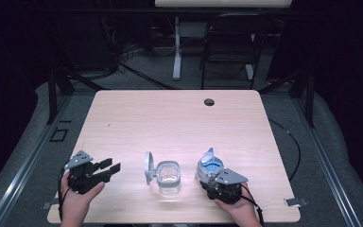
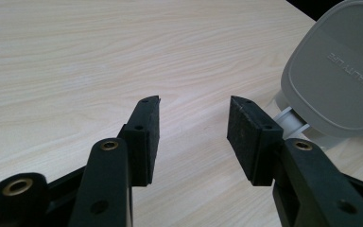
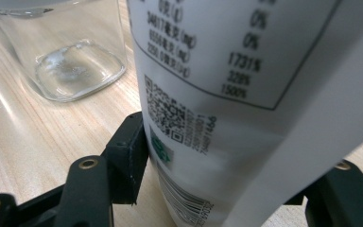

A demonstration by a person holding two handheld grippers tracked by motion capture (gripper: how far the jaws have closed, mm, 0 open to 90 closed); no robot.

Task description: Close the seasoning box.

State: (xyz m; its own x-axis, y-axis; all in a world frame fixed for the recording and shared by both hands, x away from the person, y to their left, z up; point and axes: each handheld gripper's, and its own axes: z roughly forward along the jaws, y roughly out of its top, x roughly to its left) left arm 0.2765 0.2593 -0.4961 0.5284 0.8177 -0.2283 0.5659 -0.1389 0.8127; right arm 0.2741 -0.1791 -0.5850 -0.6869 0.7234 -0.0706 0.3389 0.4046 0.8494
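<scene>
I am gripping the white labelled bag (image 3: 227, 94) with my right tool (image 1: 221, 185), its jaws pressing on either side of the bag's lower part, near the front right of the worktop (image 1: 179, 118). The bag's blue-and-white top is standing open above the tool. Just beside it, to the left, the clear glass jar (image 1: 168, 176) is sitting on the worktop with its grey hinged lid (image 2: 335, 80) standing open. My left tool (image 1: 105, 169) is resting at the front left, jaws spread wide and gripping nothing, pointing toward the jar's lid.
</scene>
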